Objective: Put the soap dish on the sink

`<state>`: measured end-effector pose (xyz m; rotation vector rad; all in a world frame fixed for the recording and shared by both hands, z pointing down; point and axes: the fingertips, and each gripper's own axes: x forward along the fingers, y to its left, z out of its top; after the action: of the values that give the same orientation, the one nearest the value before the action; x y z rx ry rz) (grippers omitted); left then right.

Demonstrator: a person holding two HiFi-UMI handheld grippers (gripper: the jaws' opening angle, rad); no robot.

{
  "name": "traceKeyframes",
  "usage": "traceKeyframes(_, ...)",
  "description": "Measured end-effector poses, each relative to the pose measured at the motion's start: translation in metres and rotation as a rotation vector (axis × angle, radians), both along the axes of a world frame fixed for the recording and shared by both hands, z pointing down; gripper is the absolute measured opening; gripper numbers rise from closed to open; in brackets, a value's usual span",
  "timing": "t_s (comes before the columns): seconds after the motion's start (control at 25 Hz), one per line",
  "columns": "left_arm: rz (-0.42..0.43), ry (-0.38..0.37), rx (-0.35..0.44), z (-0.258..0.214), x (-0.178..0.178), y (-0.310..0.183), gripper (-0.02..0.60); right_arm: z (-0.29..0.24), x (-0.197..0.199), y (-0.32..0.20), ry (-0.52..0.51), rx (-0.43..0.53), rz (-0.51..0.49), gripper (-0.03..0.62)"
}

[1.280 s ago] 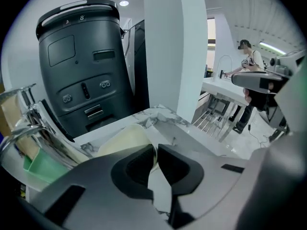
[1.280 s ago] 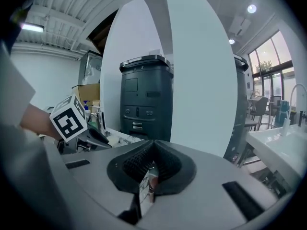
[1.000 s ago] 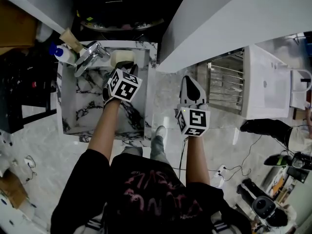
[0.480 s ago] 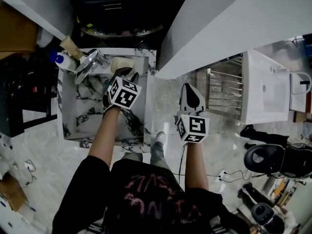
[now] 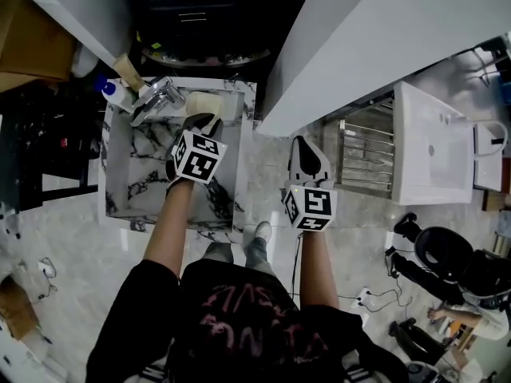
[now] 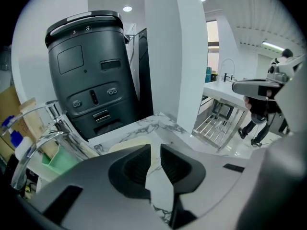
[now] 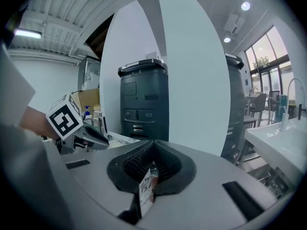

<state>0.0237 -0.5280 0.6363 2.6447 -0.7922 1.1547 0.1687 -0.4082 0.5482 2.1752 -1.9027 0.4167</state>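
Observation:
The cream soap dish lies on the back right corner of the marble sink, beside the chrome tap. My left gripper hovers over the sink just short of the dish. In the left gripper view its jaws stand a little apart with nothing between them, and the dish shows just beyond the tips. My right gripper hangs over the floor to the right of the sink. Its jaws are shut, with only a small white label sticking out between the pads.
A blue-capped bottle stands at the sink's back left. A white partition rises right of the sink, with a metal rack and a white basin beyond. A dark bin stands behind the sink.
My left gripper has drawn back a little from the soap dish, which stays on the sink corner. The right gripper has barely shifted.

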Motion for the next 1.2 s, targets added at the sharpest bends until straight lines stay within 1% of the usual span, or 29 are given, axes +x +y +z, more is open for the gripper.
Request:
traceKeyframes(0.16,-0.021,0.009,0.028,-0.02,-0.008,0.017,0.066,-0.011,-0.004,0.013,0.019,0.008,-0.019,0.014)
traceKeyframes(0.24,-0.035,0.019,0.049,-0.032,-0.011,0.026,0.049,-0.017,-0.005,0.02,0.037,0.013,-0.031,0.014)
traceKeyframes(0.36,-0.052,0.042,0.073,-0.049,-0.014,0.042,0.037,-0.027,-0.006,0.031,0.018,0.036,-0.036,0.014)
traceKeyframes(0.6,-0.08,0.092,0.144,-0.094,-0.018,0.076,0.02,-0.051,-0.007,0.058,0.013,0.081,-0.05,0.014)
traceKeyframes(0.84,-0.124,0.162,0.211,-0.134,-0.026,0.107,0.017,-0.081,-0.005,0.087,0.051,0.127,-0.054,0.014)
traceKeyframes(1.0,-0.156,0.191,0.247,-0.159,-0.036,0.128,0.015,-0.096,-0.005,0.1,0.061,0.155,-0.068,0.014)
traceKeyframes(1.2,-0.204,0.24,0.326,-0.199,-0.051,0.146,0.015,-0.119,-0.007,0.11,0.073,0.204,-0.098,0.014)
